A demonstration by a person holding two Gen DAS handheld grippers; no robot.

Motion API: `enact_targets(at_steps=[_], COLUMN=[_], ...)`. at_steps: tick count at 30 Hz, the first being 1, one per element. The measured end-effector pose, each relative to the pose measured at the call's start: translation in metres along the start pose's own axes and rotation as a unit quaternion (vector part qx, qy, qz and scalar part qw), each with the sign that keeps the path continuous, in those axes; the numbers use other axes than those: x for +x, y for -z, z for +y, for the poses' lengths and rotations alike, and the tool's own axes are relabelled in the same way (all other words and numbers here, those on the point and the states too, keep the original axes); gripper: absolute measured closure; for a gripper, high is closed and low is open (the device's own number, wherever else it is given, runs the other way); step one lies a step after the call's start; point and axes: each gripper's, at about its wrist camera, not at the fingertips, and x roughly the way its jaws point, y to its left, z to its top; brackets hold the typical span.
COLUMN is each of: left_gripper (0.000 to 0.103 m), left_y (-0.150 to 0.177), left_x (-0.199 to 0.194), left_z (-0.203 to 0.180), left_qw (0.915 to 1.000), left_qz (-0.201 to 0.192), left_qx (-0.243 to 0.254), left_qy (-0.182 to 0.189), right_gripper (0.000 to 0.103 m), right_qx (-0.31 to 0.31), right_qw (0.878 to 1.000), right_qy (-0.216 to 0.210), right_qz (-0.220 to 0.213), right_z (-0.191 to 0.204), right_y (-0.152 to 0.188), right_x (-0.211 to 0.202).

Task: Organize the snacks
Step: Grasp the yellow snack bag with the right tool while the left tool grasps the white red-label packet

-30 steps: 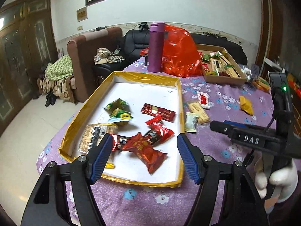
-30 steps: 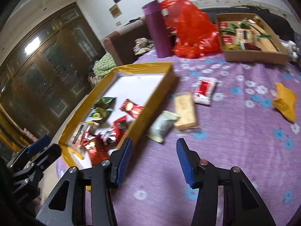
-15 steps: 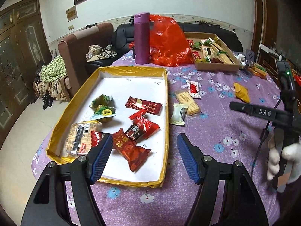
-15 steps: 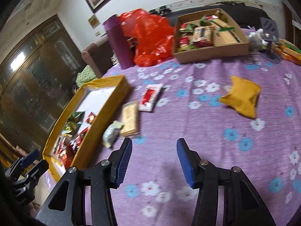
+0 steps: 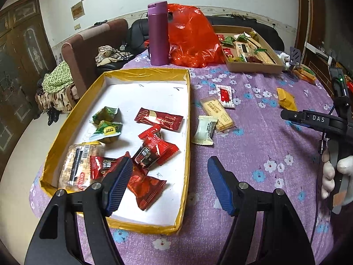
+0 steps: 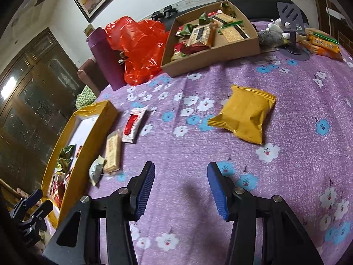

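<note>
A gold-rimmed white tray (image 5: 188, 110) holds several red, green and biscuit snack packs. My left gripper (image 5: 169, 183) hovers open over the tray's near right corner, nothing between its fingers. On the purple floral cloth beside the tray lie a pale green pack (image 5: 204, 130), a tan biscuit bar (image 5: 217, 112) and a white-red sachet (image 5: 225, 95). A yellow pack (image 6: 245, 112) lies farther right, ahead of my open, empty right gripper (image 6: 179, 187). The right gripper also shows at the left wrist view's right edge, held by a white-gloved hand (image 5: 331, 174).
At the table's far side stand a purple flask (image 5: 157, 33), a red plastic bag (image 5: 192, 39) and a cardboard box (image 6: 211, 53) with more snacks. Orange packets (image 6: 322, 44) and a small stand (image 6: 291, 22) sit at the far right. Sofas lie beyond.
My right gripper has swung rightward from the tray's edge; the yellow pack now lies ahead of it. My left gripper drifted right, toward the tray's right rim. Both stay open and empty.
</note>
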Motion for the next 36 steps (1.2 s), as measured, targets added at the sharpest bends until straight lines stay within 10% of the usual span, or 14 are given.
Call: enact_targets(at_steps=[27, 31, 36], left_gripper=[0.033, 0.033, 0.033], left_y=[-0.090, -0.095, -0.115], left_x=[0.053, 0.082, 0.116], left_z=[-0.040, -0.058, -0.084], left_qw=[0.9888, 0.9842, 0.9831], left_qz=[0.023, 0.059, 0.068], left_qx=[0.033, 0.033, 0.045], left_qy=[0.144, 0.164, 0.164], right_gripper=[0.035, 0.057, 0.058], right_qx=[0.033, 0.001, 0.026], right_qw=[0.989, 0.984, 0.990], right_qy=[0.144, 0.175, 0.136], right_qz=[-0.021, -0.026, -0.029], right_z=[-0.041, -0.031, -0.034], right_y=[-0.059, -0.053, -0.038], right_x=[0.043, 0.043, 0.022])
